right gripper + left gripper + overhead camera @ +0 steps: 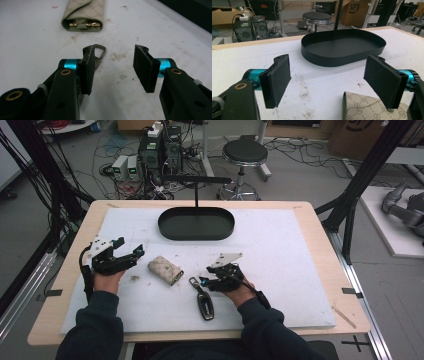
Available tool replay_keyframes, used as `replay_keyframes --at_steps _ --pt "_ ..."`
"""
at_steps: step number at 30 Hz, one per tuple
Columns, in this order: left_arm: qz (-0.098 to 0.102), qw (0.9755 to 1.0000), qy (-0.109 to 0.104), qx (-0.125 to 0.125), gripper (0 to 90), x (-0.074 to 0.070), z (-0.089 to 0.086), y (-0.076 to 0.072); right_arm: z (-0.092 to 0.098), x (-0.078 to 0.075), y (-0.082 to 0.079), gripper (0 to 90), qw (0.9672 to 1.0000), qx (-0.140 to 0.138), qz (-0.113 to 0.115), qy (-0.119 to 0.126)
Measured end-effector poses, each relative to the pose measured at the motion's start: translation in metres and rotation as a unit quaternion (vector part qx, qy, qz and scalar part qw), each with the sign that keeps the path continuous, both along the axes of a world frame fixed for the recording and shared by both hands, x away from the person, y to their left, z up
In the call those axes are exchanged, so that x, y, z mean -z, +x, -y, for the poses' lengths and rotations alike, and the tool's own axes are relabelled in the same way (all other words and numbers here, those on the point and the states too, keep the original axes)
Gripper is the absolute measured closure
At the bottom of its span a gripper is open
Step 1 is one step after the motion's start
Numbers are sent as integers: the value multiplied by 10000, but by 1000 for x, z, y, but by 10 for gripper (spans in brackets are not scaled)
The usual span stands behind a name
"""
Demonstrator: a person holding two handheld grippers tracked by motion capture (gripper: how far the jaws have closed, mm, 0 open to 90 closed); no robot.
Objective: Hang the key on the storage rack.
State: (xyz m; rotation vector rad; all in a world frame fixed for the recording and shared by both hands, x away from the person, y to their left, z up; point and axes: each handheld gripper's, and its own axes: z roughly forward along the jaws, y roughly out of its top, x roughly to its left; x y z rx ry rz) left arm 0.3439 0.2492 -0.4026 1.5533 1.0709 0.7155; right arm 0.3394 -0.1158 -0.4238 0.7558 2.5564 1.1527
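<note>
We see a robotics or electronics lab. Around the wooden tabletop [60, 320], covered by a white sheet [280, 265], black aluminium frame posts [367, 165] carry bundled cables [35, 175]. On the grey floor behind it stand desktop computers [160, 150], power supplies [125, 167], loose wiring [300, 150], a round stool [244, 154] and cardboard boxes [357, 11].

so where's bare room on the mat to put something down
The right half of the white mat is bare, from the black tray to the near edge, as is the far-left corner. It is crowded near the middle: pouch, car key, left gripper, right gripper.
</note>
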Motion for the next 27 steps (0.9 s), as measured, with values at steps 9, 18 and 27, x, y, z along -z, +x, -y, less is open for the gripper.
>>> replay_keyframes --at_steps 9,18,27 --pt "-39 10000 4 -5 212 1 0 0 -33 12 -1 528 9990 -172 -254 -339" --pt "-55 10000 -3 -22 213 1 -2 0 -31 14 2 700 9971 -139 -254 -697" --pt "-66 10000 2 -24 214 2 -2 1 -11 12 17 706 9962 238 -284 -783"
